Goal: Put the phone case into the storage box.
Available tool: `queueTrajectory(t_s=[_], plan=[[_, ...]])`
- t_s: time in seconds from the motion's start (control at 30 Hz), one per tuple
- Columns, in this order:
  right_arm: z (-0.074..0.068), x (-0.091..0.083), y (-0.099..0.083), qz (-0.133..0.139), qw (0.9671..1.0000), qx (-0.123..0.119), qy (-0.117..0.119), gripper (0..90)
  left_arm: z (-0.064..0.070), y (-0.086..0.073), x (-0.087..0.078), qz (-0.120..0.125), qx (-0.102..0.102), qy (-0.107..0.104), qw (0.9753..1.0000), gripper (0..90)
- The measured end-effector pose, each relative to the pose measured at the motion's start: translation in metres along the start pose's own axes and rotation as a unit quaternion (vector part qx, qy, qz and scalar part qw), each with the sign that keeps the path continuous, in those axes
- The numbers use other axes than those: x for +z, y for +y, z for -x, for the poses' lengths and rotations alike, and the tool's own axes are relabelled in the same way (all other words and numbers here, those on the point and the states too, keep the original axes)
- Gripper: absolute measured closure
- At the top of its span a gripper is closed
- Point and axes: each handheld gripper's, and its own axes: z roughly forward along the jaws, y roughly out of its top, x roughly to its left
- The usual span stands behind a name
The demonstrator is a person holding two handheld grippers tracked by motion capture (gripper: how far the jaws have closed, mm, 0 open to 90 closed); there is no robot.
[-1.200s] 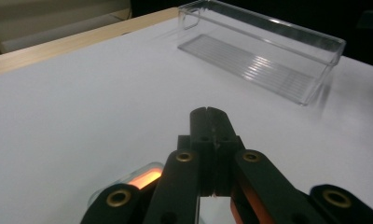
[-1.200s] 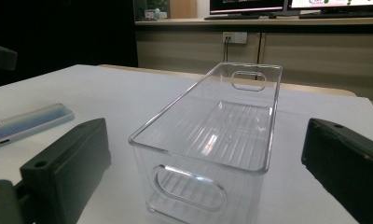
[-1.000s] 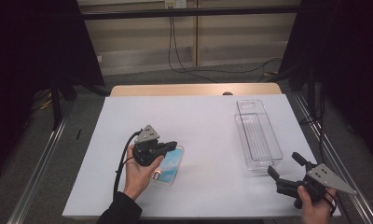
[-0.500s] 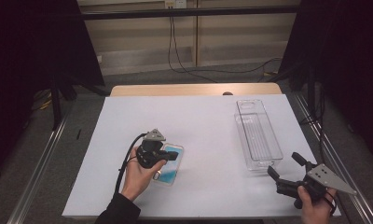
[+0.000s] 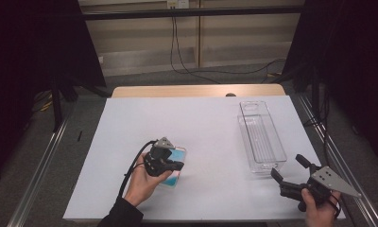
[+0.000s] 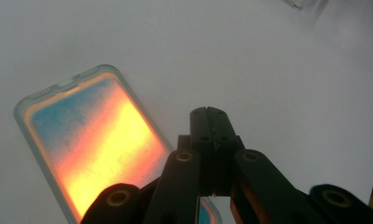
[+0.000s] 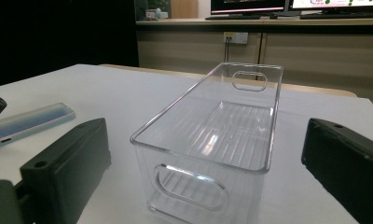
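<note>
Jaws pressed together, the left gripper (image 5: 174,166) hangs over the phone (image 6: 89,140) lying flat on the white table (image 5: 201,132), seemingly to nudge it, while the right gripper (image 5: 288,170), jaws wide, faces the clear bin (image 7: 212,135).

No readable text, label, brand or number appears anywhere. The phone case (image 6: 89,140) bears only colour bands. The monitors (image 7: 287,5) at the far wall are too blurred to read.

2 black hand-held grippers: left (image 5: 174,166) trails a black cable, right (image 5: 287,171) bears a grey triangular plate; dark left sleeve (image 5: 123,215).
</note>
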Motion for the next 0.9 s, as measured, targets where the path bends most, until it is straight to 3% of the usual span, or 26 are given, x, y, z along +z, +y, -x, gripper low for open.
queueTrajectory(t_s=[0.33,0.73,0.9], plan=[[0.000,0.000,0.000,0.000,1.0000,0.000,0.001,0.4,0.010,-0.012,0.017,-0.046,0.017,-0.015,0.9987,90.0],[-0.001,0.000,0.000,0.000,1.0000,0.000,0.002,0.5,0.012,-0.020,0.028,-0.065,0.013,-0.023,0.9975,90.0],[-0.001,0.000,0.000,0.000,1.0000,0.001,0.001,0.4,0.011,-0.021,0.028,-0.064,0.025,-0.026,0.9973,90.0]])
